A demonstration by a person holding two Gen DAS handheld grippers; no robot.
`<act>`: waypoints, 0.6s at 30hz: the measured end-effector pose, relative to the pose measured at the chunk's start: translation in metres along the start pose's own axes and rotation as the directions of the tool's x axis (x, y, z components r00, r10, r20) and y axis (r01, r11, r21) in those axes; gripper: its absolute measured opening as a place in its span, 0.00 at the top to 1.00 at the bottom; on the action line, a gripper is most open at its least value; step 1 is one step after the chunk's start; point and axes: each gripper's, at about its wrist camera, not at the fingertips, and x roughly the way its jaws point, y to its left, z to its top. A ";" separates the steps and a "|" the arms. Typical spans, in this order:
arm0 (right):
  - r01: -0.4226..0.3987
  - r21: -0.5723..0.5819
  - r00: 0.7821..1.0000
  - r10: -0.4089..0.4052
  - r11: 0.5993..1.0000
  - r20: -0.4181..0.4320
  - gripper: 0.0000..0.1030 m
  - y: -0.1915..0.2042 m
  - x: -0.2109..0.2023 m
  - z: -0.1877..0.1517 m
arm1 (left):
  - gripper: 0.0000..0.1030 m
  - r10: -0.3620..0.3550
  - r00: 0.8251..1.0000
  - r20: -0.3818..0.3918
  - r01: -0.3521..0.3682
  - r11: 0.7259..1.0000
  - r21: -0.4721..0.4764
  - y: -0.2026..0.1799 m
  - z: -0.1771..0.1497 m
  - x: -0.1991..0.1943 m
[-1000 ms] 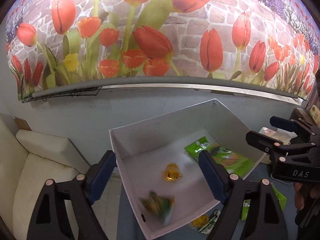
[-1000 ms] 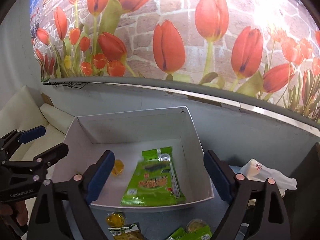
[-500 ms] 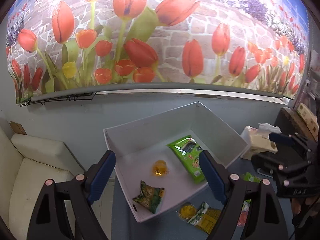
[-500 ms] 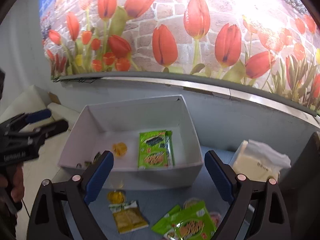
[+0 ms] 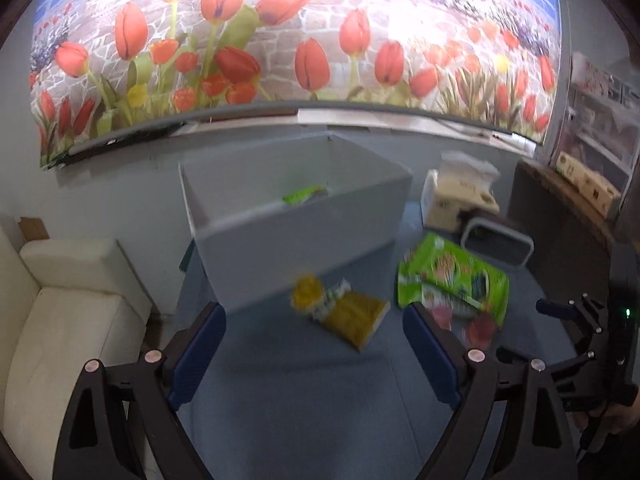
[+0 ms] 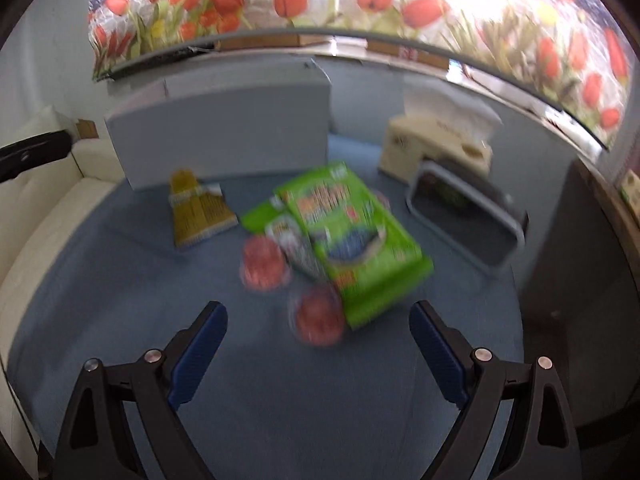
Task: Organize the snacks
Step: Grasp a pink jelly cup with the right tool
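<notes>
Right wrist view shows your right tongs (image 6: 318,354) spread apart and empty above the blue tabletop (image 6: 120,280), with a red jelly cup (image 6: 318,316) just ahead of them and touching the big green snack bag (image 6: 352,236). Your left tongs (image 5: 314,354) are also apart and empty, facing the yellow packet (image 5: 354,318) near the white box (image 5: 304,236). Centre the pads on one snack only, then close gently so nothing slides.
</notes>
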 end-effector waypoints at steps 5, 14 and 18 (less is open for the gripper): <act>-0.023 0.050 0.999 0.025 0.998 -0.033 0.07 -0.004 0.009 -0.028 | 0.06 -0.009 0.998 -0.061 0.010 1.000 0.018 -0.033 -0.056 -0.008; -0.016 0.114 0.998 0.023 0.993 -0.056 0.08 -0.001 0.044 -0.021 | 0.06 -0.055 0.993 -0.108 0.053 0.998 -0.022 -0.046 -0.081 -0.021; -0.002 0.137 0.999 0.010 0.991 -0.051 0.09 0.000 0.056 -0.013 | 0.05 -0.044 0.994 -0.102 0.041 0.999 -0.028 -0.042 -0.082 -0.024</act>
